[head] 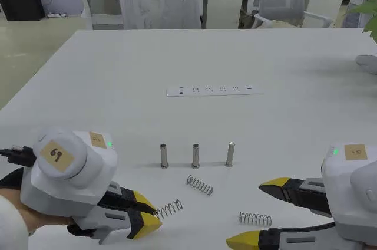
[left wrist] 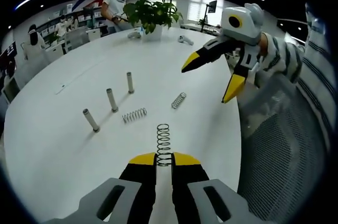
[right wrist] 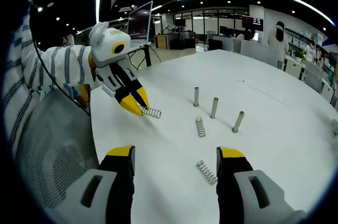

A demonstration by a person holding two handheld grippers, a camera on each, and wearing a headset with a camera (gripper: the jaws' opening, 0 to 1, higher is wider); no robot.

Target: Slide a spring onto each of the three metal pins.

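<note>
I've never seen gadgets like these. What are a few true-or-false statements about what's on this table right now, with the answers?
1. No spring sits on any of the three pins yet. True.
2. The left gripper is shut on the end of a spring. True.
3. The right gripper holds a spring. False: its jaws stand wide apart, and the nearest loose spring lies untouched on the table.
4. The pins lie flat on the table. False: all three stand upright in a row.
</note>
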